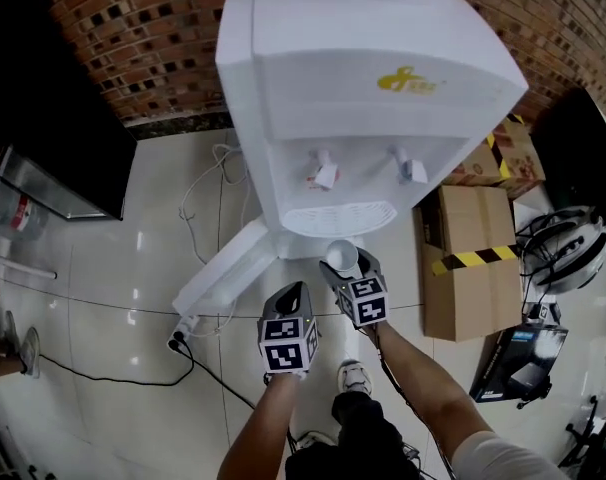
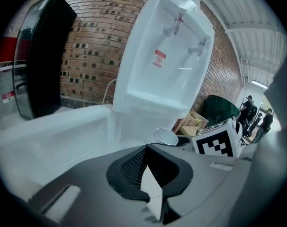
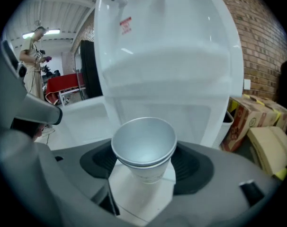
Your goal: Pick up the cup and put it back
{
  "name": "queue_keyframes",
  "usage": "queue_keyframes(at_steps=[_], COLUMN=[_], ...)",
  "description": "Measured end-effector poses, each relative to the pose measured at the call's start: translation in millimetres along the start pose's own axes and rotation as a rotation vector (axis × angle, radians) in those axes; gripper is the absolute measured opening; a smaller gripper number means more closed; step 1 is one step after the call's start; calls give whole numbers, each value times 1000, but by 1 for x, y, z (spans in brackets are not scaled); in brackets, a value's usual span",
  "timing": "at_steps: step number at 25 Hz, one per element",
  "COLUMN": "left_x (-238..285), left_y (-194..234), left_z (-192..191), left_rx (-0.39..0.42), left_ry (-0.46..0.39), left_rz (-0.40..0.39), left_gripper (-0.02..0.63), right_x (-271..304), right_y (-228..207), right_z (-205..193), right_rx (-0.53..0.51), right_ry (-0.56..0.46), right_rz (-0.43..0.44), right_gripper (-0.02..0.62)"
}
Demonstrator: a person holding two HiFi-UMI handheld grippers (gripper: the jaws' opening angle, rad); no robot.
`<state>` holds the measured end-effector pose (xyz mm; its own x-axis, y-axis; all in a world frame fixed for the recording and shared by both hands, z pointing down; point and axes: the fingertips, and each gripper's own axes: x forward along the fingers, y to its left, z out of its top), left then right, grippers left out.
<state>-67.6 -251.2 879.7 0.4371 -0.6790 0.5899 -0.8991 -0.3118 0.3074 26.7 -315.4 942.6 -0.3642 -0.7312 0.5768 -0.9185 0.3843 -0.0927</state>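
The right tool (image 3: 142, 176) grasps a white paper cup (image 3: 144, 145), upright and mouth open, in the head view at six o'clock of the white plastic water dispenser (image 1: 363, 108), below its taps (image 1: 325, 173); the left tool (image 2: 150, 186), at the cup's seven o'clock, is clenched on nothing.

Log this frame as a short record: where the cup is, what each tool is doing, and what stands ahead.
cup: white cup, upright, looks empty, held clear of the dispenser
right tool: closed on the cup's sides
left tool: shut, nothing between its jaws
ahead: white water dispenser with two taps, against a brick wall
beside: cardboard boxes on the floor
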Motion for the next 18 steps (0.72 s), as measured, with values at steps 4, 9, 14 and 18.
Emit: queue_keyframes(at_steps=[4,9,14,18], left_x=[-73,-165,-248,-313], left_y=[-33,-76,-114,-146], left_z=[38,101,159,196], left_rx=[-27,-35,-13,16], left_ry=[27,23,7,-18], left_rz=[13,24,24,16], left_gripper=[0,0,0,0], right_x=[-83,-188,-279,-346], right_y=[25,50,79,105], right_z=[60,147,226,277], right_rx=[-32,-60,-65,-77], right_ry=[8,3,-9,-37], right_rz=[32,66,104,124], right_gripper=[360,360,360,359])
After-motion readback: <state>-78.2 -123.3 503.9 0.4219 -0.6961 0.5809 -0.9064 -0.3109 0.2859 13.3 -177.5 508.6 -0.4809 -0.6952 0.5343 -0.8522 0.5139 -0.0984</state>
